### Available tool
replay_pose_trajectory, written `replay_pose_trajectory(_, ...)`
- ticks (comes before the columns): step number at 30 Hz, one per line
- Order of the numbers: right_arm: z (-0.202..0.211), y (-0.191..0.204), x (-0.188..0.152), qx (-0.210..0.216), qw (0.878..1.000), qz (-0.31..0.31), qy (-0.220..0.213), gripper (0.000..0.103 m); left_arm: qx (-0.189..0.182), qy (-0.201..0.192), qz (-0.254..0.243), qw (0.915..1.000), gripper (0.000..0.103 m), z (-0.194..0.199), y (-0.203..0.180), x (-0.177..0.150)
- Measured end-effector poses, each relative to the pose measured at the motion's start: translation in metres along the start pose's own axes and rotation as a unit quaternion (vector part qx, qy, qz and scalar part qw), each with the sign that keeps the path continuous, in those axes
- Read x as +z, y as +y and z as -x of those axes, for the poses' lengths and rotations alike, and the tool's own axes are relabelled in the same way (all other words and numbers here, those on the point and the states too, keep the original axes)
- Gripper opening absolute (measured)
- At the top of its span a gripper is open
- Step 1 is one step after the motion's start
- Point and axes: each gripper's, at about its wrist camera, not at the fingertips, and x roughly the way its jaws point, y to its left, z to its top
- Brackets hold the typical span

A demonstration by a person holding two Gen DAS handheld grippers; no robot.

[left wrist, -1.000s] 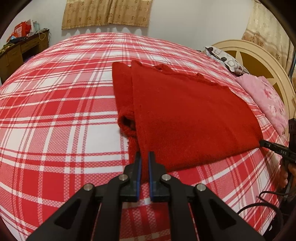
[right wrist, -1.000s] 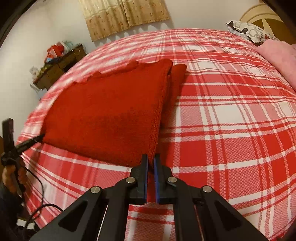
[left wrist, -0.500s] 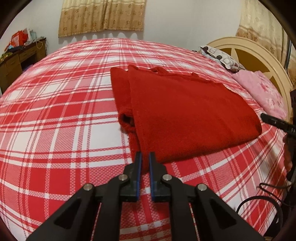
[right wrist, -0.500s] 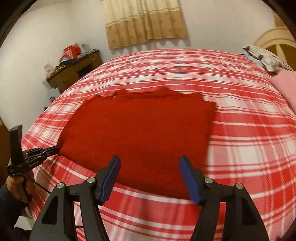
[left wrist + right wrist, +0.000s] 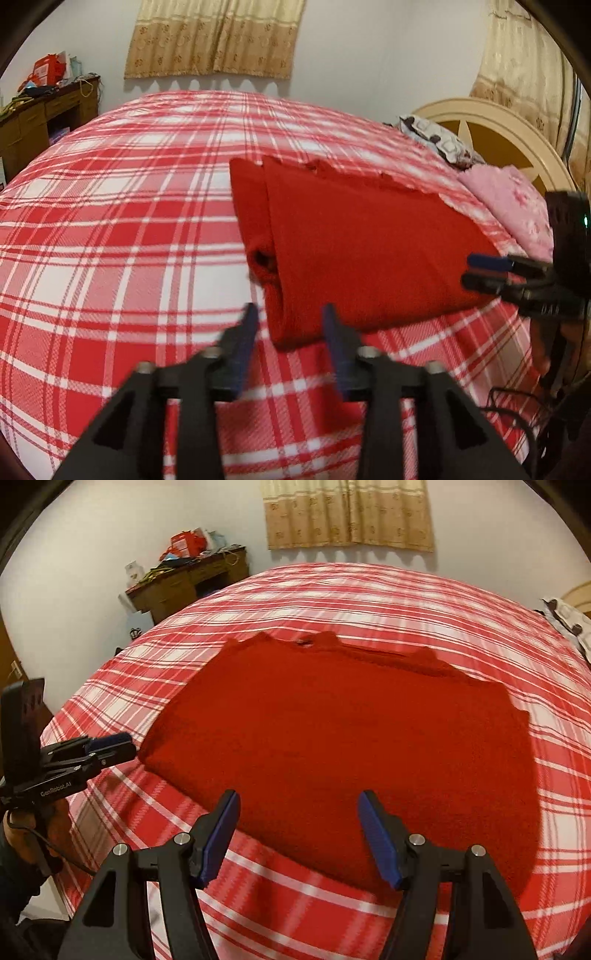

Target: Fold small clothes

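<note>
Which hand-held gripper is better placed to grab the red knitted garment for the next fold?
Probably the left hand-held gripper: its open jaws straddle the red knitted garment's near corner. The right one hovers off the edge.

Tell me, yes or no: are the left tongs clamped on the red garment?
No. The left tongs have just opened, and the red garment lies loose between them.

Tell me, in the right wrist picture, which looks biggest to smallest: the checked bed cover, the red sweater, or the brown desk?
1. Checked bed cover, fills most of the view.
2. Red sweater, lying folded on it.
3. Brown desk, though it stands far back, so it may only look small.
</note>
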Motion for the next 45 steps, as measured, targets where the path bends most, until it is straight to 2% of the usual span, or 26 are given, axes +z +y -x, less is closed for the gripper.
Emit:
replay_pose_trajectory(2,-0.003,0.007,-0.001,-0.001,1.000,0.006,0.004,0.067,-0.001,-0.001,-0.006,1.0000,0.045,-0.008,-0.003,0.005)
replay_pose_trajectory(4,-0.004,0.011,-0.004,-0.002,1.000,0.013,0.006,0.067,-0.006,0.010,-0.009,0.9999,0.040,-0.018,-0.005,0.007)
replay_pose_trajectory(6,-0.005,0.014,-0.006,-0.004,1.000,0.016,0.008,0.067,-0.017,0.025,-0.007,0.9995,0.008,-0.028,-0.005,0.006)
replay_pose_trajectory(8,-0.005,0.013,-0.008,-0.005,1.000,0.014,0.010,0.067,-0.013,0.040,-0.004,0.9991,0.006,-0.034,-0.004,0.003)
replay_pose_trajectory(12,-0.006,0.007,-0.009,-0.006,1.000,0.004,0.011,0.067,-0.018,0.042,0.016,0.9988,0.006,-0.023,0.004,-0.004)
replay_pose_trajectory(16,-0.016,0.001,-0.010,-0.008,1.000,-0.009,0.025,0.067,-0.019,0.042,0.009,0.9989,0.006,-0.019,0.007,-0.013)
replay_pose_trajectory(20,-0.015,0.007,-0.008,-0.005,1.000,-0.007,0.019,0.068,-0.003,0.034,0.004,0.9994,0.019,-0.016,0.004,-0.007)
replay_pose_trajectory(21,-0.013,0.010,-0.007,-0.004,1.000,-0.002,0.017,0.068,0.004,0.032,0.002,0.9995,0.033,-0.016,0.004,-0.005)
replay_pose_trajectory(22,-0.012,0.013,-0.005,-0.005,1.000,0.004,0.013,0.068,0.016,0.028,-0.003,0.9995,0.042,-0.014,0.002,-0.004)
replay_pose_trajectory(23,-0.011,0.016,-0.003,-0.010,1.000,0.012,0.007,0.068,0.022,0.023,-0.005,0.9995,0.060,-0.013,0.004,-0.003)
replay_pose_trajectory(24,-0.012,0.017,-0.003,-0.013,1.000,0.013,0.006,0.068,0.029,0.015,-0.005,0.9994,0.066,-0.010,0.004,-0.002)
replay_pose_trajectory(28,-0.031,0.006,-0.008,-0.030,0.999,0.008,0.031,0.069,0.043,0.011,-0.009,0.9990,0.066,-0.008,0.005,0.000)
replay_pose_trajectory(30,-0.032,0.001,-0.016,-0.019,1.000,0.007,0.014,0.070,0.054,0.019,-0.006,0.9984,0.066,-0.012,0.009,0.002)
replay_pose_trajectory(33,-0.030,0.003,-0.017,-0.024,0.999,0.017,0.017,0.071,0.066,0.027,-0.007,0.9975,0.066,-0.013,0.012,0.001)
replay_pose_trajectory(36,-0.027,0.009,-0.016,-0.037,0.998,0.029,0.028,0.072,0.084,0.032,-0.014,0.9958,0.073,-0.012,0.017,0.001)
replay_pose_trajectory(41,-0.019,0.020,-0.011,-0.032,0.999,0.035,0.023,0.072,0.103,0.039,-0.018,0.9937,0.076,-0.011,0.028,0.005)
replay_pose_trajectory(45,-0.022,0.039,-0.004,-0.041,0.997,0.070,0.012,0.072,0.110,0.044,-0.022,0.9928,0.076,-0.011,0.034,0.008)
